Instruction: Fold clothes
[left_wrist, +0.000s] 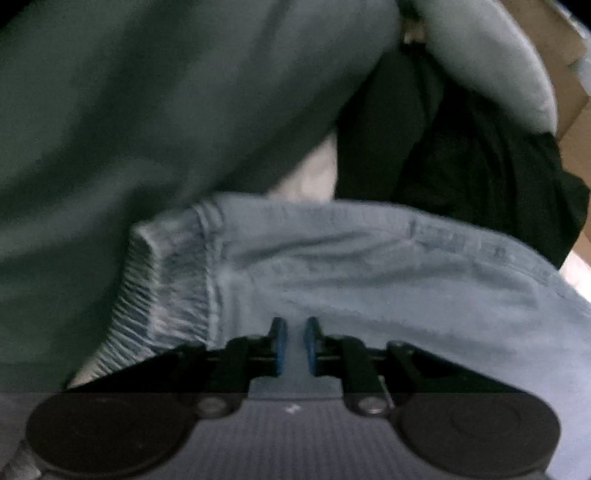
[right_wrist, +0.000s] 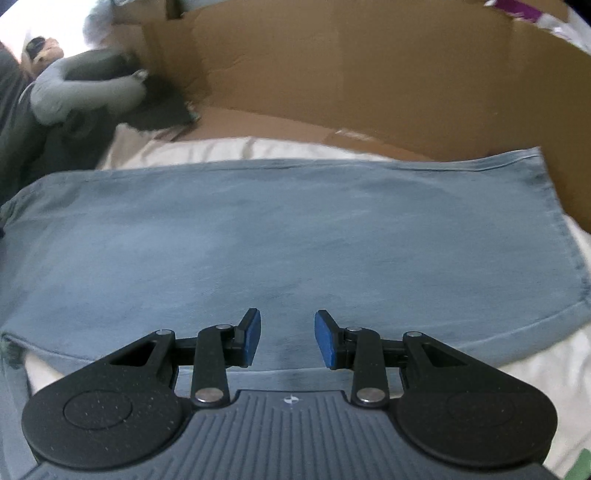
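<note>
A pair of light blue denim trousers (right_wrist: 280, 236) is lying flat across a white sheet (right_wrist: 535, 373), its faded, softly brushed cloth spreading from left to right, with a stitched hem running down its right edge. A brown cardboard wall (right_wrist: 369, 74) is standing along the far side, smooth and creased at its folds.

The right gripper (right_wrist: 287, 338) is hovering over the near edge of the denim, its blue-padded fingers standing apart with only bare cloth showing between them, gripping nothing.

The left gripper (left_wrist: 294, 345) is sitting at the gathered, ribbed elastic waistband (left_wrist: 162, 295), its blue pads nearly together with a narrow strip of denim showing in the gap; whether they are pinching the cloth I cannot tell. A broad dark green fabric (left_wrist: 147, 110) is filling the far left, and a black garment (left_wrist: 461, 155) is bunching up at the far right beside a pale grey cushion-like shape (left_wrist: 487, 62).
</note>
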